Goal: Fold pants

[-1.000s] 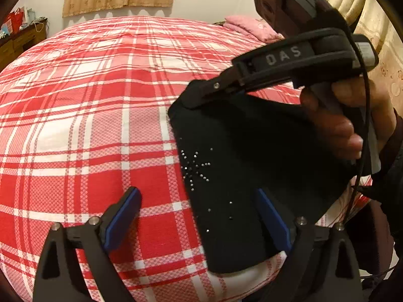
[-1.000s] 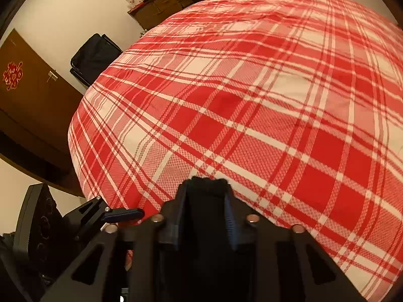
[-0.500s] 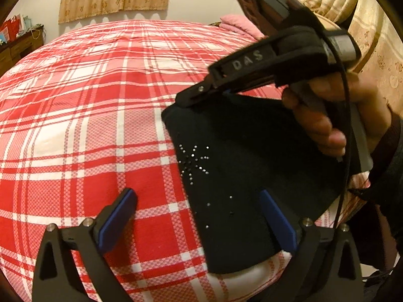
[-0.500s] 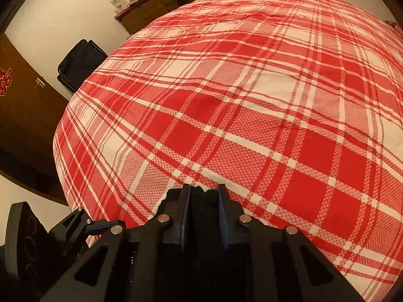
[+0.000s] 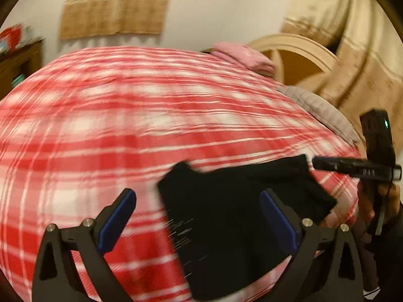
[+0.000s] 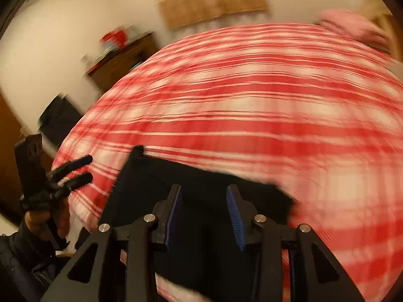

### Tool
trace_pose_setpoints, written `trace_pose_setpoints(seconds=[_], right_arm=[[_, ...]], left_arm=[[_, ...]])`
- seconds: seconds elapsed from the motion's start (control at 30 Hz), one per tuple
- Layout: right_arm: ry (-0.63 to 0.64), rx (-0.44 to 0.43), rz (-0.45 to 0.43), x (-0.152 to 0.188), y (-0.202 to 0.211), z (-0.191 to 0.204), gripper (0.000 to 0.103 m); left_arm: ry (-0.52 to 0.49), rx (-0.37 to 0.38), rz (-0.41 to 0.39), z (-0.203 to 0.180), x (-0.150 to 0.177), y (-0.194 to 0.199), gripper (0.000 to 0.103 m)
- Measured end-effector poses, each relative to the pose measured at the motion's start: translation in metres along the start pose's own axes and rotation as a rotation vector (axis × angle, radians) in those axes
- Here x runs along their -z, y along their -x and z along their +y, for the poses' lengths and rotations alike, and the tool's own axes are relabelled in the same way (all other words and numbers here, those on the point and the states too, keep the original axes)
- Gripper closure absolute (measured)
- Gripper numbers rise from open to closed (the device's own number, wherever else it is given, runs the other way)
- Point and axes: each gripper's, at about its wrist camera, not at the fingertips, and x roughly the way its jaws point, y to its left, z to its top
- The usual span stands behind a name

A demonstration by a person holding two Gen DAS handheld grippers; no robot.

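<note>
Black folded pants (image 5: 226,226) laid flat on red plaid bed (image 5: 126,130), blurred pale specks near one edge, beneath and between spread, empty left gripper (image 5: 199,221) fingers, right gripper (image 6: 204,214) fingers parted, nothing held.

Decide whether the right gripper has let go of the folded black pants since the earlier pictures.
Yes. The right gripper now has open jaws, the black pants lying flat on the red plaid bedspread.

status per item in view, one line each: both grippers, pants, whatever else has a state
left gripper: open, nothing between the fingers
right gripper: open, holding nothing
pants: folded black bundle, lying on the bedspread, gripped by neither gripper
bedspread: spread over the bed, blurred by camera motion
pillow: lying at the head of the bed
</note>
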Motion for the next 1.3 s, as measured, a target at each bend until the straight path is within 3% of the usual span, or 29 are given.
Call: trace_pose_setpoints(seconds=[0.17,0.33,0.47,0.53,0.63,0.8,0.93,1.07,1.2,1.3], right_arm=[[-0.16,0.012,-0.033,0.048,0.037,-0.031,0.064],[-0.219,-0.026,-0.032,0.072,0.035,-0.036,0.064],[-0.197,-0.033,-0.02,0.075,0.021,-0.031,0.064],[-0.174,-0.026,-0.017,0.077,0.015,-0.029,0.064],[-0.134,0.009,0.004,0.084,0.009,-0.025,0.079],[-0.077,0.019,-0.021,0.085,0.026,-0.016,0.084],[-0.143,0.026,0.033,0.094,0.01,-0.038,0.084],[-0.197,-0.029,0.018,0.098,0.01,-0.048,0.084],[-0.175,-0.021,-0.038,0.096,0.026,-0.039,0.08],[-0.134,0.032,-0.122,0.09,0.044,-0.027,0.08]], left_arm=[[-0.133,0.089,0.065,-0.059,-0.022,-0.04,0.002],[-0.184,0.174,0.167,-0.112,-0.033,-0.084,0.002],[-0.187,0.191,0.254,-0.132,-0.033,-0.113,0.002],[-0.194,0.159,0.274,-0.135,-0.033,-0.124,0.002],[-0.158,0.15,0.323,-0.131,-0.029,-0.139,0.002],[-0.186,0.16,0.301,-0.145,-0.024,-0.135,0.002],[-0.172,0.149,0.315,-0.146,-0.02,-0.15,0.0],[-0.165,0.148,0.293,-0.145,-0.019,-0.147,0.0],[-0.154,0.139,0.275,-0.141,-0.021,-0.136,0.0],[-0.148,0.131,0.245,-0.136,-0.022,-0.125,0.0]])
